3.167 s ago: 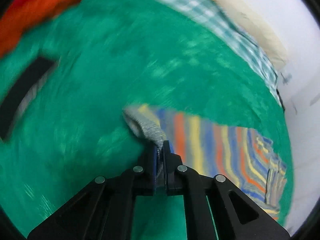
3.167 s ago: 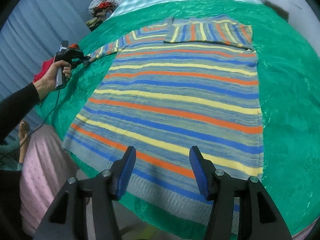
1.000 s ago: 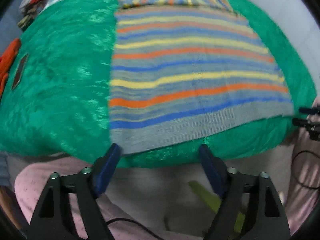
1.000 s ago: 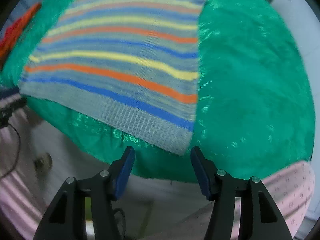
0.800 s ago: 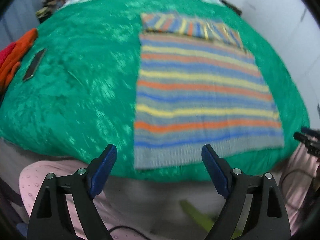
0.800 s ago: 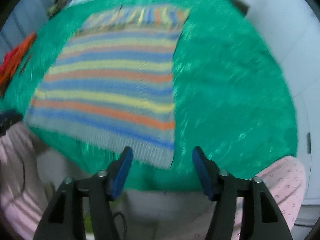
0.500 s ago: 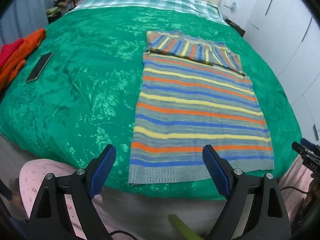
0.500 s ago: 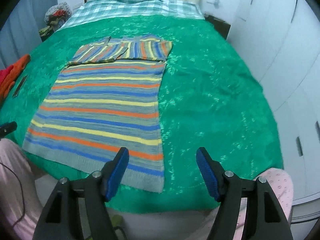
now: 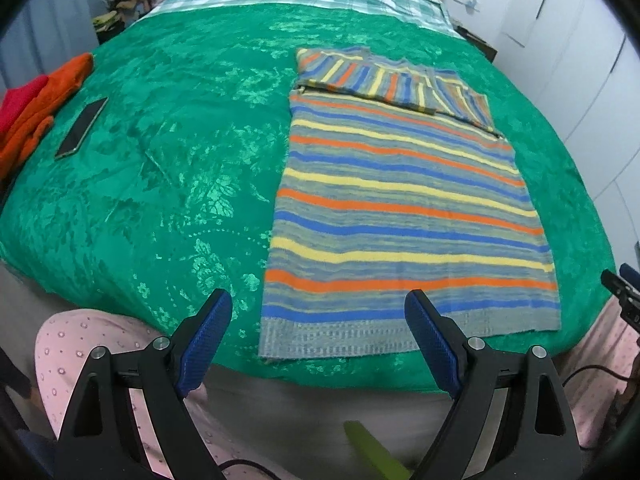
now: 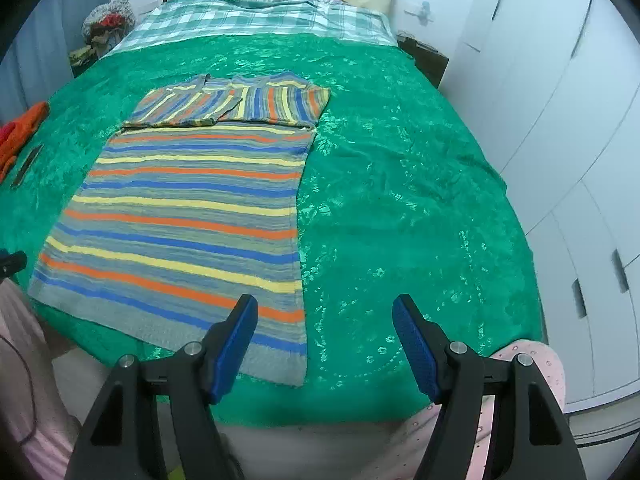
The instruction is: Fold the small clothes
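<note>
One striped sweater (image 9: 404,216), flat on the green bedspread (image 9: 180,152), both sleeves folded across its top. One phone (image 9: 81,127). One orange garment (image 9: 44,108). Left claw (image 9: 320,320) and right claw (image 10: 325,326): spread wide, holding nothing, above the bed's near edge.

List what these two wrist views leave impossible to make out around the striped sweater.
- Striped sweater: underside hidden in both views, pressed flat against the green bedspread.
- Sleeves: folded across the top; their undersides are covered by their own layers.
- Phone: too small in both views to tell whether its screen is on.
- Right gripper: in the left wrist view only a tip shows at the right edge.
- Pile beside the bed: too small to identify.
</note>
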The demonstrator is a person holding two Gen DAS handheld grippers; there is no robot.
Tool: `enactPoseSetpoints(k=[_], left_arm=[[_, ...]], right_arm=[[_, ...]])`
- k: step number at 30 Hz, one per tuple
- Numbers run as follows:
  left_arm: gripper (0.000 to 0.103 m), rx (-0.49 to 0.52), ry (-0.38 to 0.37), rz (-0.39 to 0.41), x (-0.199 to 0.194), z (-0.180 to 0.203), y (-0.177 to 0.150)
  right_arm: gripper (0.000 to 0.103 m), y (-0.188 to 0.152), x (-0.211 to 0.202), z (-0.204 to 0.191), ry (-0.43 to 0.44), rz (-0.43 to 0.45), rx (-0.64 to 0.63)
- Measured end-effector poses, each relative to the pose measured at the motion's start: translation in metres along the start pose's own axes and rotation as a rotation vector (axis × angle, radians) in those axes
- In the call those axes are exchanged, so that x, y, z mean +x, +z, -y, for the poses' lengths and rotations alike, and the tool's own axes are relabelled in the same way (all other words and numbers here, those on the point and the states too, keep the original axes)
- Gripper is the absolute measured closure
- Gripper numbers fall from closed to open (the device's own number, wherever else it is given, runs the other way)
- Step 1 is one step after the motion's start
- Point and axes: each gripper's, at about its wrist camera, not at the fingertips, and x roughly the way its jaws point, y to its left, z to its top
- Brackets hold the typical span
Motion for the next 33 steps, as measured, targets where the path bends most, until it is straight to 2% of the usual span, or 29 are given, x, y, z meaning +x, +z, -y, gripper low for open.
enactPoseSetpoints(k=[33], left_arm=[[0.013, 0.002, 0.021, -0.027, 0.0076, -0.0033, -0.0070]], right_arm=[[0.033, -0.0023, 0.0017, 0.0021, -0.031, -0.014, -0.009]])
